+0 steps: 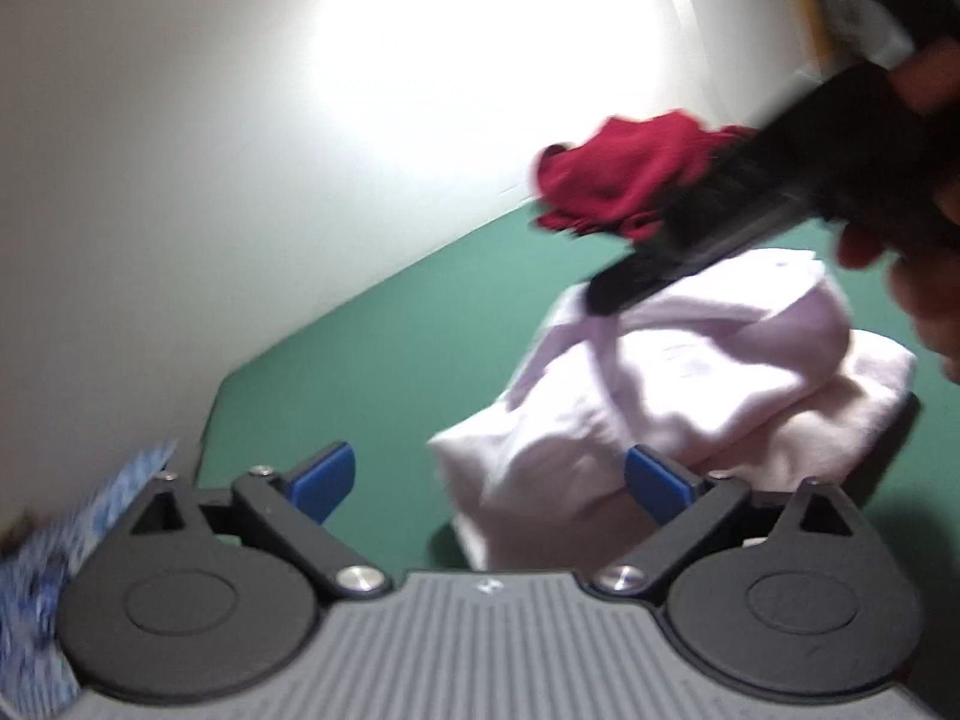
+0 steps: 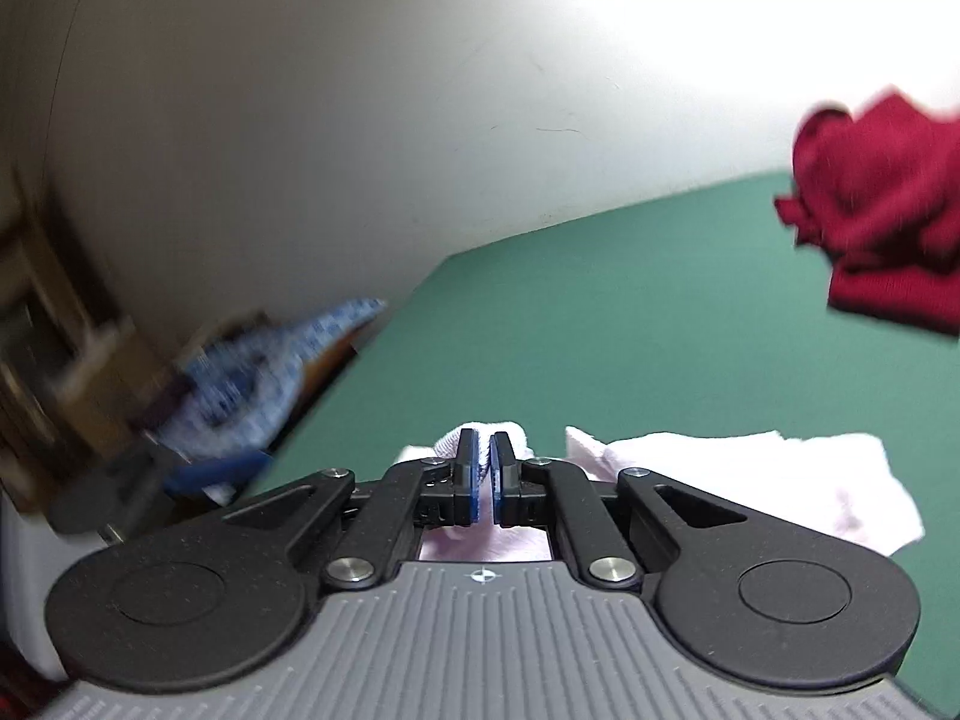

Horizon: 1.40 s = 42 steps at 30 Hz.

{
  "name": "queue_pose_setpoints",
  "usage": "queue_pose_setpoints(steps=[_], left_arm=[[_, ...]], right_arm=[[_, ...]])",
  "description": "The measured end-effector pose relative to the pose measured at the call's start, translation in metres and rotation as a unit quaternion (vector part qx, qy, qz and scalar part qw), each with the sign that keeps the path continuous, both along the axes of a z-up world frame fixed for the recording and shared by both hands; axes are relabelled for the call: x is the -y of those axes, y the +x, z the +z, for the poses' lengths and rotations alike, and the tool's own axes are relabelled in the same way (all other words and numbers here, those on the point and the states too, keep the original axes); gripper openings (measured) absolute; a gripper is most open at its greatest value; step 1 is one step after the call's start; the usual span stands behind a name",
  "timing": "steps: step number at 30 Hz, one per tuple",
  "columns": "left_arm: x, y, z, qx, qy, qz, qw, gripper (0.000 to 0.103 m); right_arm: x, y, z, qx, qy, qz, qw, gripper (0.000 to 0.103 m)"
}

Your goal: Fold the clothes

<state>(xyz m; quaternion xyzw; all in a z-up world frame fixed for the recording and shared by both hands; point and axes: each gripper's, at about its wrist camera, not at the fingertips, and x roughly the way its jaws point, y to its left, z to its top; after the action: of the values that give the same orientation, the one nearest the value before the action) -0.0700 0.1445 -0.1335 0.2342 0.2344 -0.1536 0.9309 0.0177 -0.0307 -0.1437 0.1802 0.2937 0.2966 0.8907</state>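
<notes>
My right claw [image 2: 485,468] was clenched on a bunched edge of the pale pink garment [image 1: 678,396], which lay crumpled on the green counter [image 1: 372,360] in front of the red garment [image 1: 606,180]. My left claw [image 1: 489,480] stood released with its pads clear of the cloth. I judged the sound move was to lift the pinched edge gently, have the left take a matching corner, and spread the piece flat before creasing it.

The crumpled garment [image 1: 660,384] lies on the table [image 1: 384,360] — a second bunched garment [image 1: 606,180] sits behind it, nearer the wall [image 1: 240,120]. A patterned cloth [image 2: 270,372] hangs off the table's left edge.
</notes>
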Motion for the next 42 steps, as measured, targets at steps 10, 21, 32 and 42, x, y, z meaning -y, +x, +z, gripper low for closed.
queue_pose_setpoints(steps=[10, 21, 32, 42], left_arm=[[-0.008, 0.031, -0.014, -0.094, -0.046, -0.039, 0.9938, 0.025], [0.002, -0.015, -0.014, -0.087, -0.027, -0.026, 0.9955, 0.021], [-0.019, -0.014, 0.005, -0.084, -0.063, -0.033, 0.9940, 0.005], [-0.013, -0.015, 0.013, -0.069, -0.051, -0.056, 0.9947, 0.016]], right_arm=[[0.019, 0.022, 0.011, -0.084, 0.202, -0.039, 0.975, 0.003], [-0.051, 0.018, 0.046, -0.002, -0.040, 0.074, 0.996, 0.049], [-0.075, 0.058, 0.012, -0.052, -0.119, 0.028, 0.991, 0.008], [0.019, 0.022, -0.026, -0.208, 0.152, -0.138, 0.956, 0.007]])
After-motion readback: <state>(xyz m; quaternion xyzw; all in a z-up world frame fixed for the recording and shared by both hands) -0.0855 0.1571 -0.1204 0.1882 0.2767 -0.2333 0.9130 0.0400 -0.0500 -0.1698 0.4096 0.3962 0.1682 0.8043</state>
